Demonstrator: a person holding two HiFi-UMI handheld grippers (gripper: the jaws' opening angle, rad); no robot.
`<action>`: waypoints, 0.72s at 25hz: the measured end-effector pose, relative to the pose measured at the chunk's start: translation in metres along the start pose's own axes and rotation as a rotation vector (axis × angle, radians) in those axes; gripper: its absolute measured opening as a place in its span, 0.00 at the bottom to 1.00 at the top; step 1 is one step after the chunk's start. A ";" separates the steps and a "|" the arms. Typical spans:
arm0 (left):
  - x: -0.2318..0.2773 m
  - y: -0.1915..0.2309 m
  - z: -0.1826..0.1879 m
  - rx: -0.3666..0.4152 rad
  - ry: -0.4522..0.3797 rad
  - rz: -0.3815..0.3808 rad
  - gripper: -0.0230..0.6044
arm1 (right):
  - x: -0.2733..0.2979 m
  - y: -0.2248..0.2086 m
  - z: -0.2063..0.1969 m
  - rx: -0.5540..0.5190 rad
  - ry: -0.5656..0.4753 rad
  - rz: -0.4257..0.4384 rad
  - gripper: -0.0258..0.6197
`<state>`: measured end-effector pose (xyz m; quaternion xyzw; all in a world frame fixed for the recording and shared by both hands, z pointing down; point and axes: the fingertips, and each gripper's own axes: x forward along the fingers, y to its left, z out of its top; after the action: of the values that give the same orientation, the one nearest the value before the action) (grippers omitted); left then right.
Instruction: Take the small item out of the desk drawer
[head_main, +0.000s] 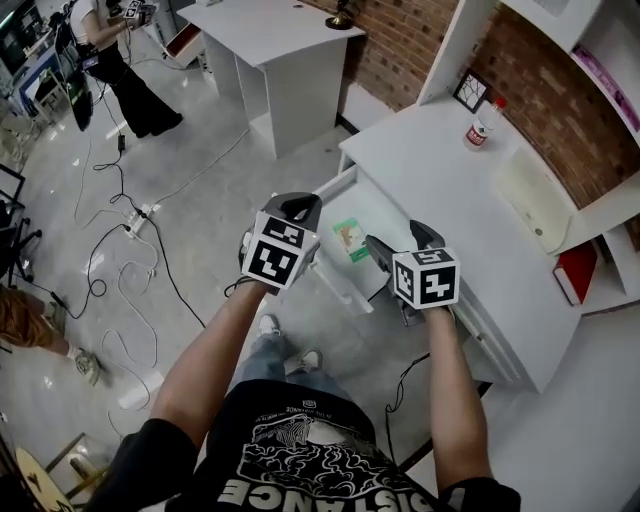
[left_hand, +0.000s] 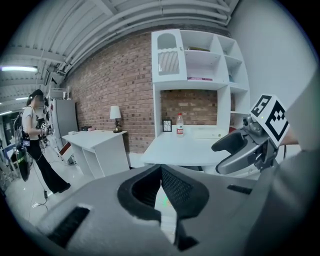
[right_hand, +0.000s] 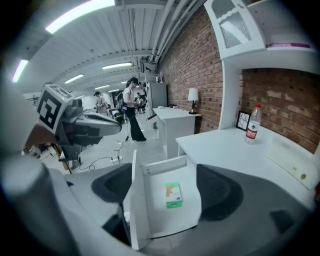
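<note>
Holding both tools over the pulled-out white desk drawer (right_hand: 133, 200), you have the small green and white cardboard box (right_hand: 173, 194) in plain sight. It lies flat on the drawer floor near the middle, clear of every wall and touched by neither tool.

Your right gripper (right_hand: 165, 172) has its tongs spread wide. In the right gripper view the drawer and the box show between the two dark pads, with nothing gripped. In the head view this gripper (head_main: 400, 243) hangs by the drawer's right side, close to the front edge of the white desk (head_main: 440, 170).

Your left gripper (left_hand: 161, 167) has its tongs drawn narrow, the black ribbed pads meeting at the tips. They hold nothing, and only a sliver of green shows through the slit below. From above, it (head_main: 298, 208) sits at the drawer's left side, partly over the grey floor (head_main: 200, 200).

On the desk top a clear plastic bottle with a red label (head_main: 480, 128) stands upright near the brick wall, beside a small black picture frame (head_main: 470, 92).
</note>
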<state>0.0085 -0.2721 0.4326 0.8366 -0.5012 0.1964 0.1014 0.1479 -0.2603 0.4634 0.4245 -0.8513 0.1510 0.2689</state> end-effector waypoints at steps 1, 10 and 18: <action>0.003 0.005 -0.003 -0.008 -0.001 0.007 0.05 | 0.007 0.001 -0.003 -0.009 0.017 0.011 0.66; 0.040 0.040 -0.036 -0.053 0.035 0.018 0.05 | 0.079 -0.002 -0.037 -0.042 0.171 0.089 0.66; 0.079 0.068 -0.064 -0.083 0.063 0.020 0.05 | 0.139 -0.010 -0.068 -0.044 0.289 0.130 0.67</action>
<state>-0.0324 -0.3442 0.5224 0.8202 -0.5136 0.2026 0.1496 0.1093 -0.3223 0.5998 0.3361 -0.8326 0.2089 0.3876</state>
